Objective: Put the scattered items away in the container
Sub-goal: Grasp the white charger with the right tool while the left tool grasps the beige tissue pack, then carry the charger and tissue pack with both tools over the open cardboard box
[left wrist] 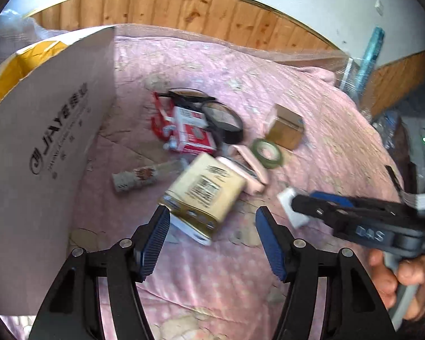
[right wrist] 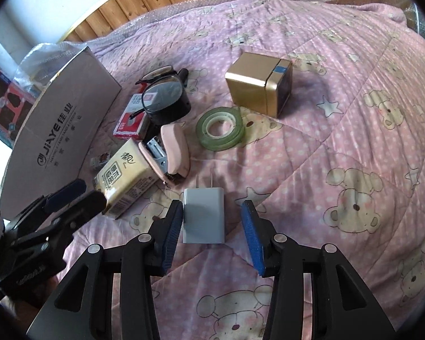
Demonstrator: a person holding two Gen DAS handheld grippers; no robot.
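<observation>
The right claw [right wrist: 211, 233] stood released astride the white charger [right wrist: 204, 216] on the bed quilt [right wrist: 340, 141]. The left claw [left wrist: 212, 240] gaped at the tissue pack [left wrist: 205, 195]. Beyond lay stapler [right wrist: 174, 150], green tape [right wrist: 221, 131], and gold tin [right wrist: 257, 82]. The cardboard box [right wrist: 62, 130] stood left, its inside unseen.

Beside the one cardboard box [right wrist: 62, 119] lie one charger [right wrist: 204, 215], one stapler [right wrist: 174, 150], one tape roll [right wrist: 221, 129], one gold tin [right wrist: 257, 82], one tissue pack [right wrist: 124, 175], one staple box [right wrist: 130, 120], and one pair of glasses [right wrist: 161, 93].
</observation>
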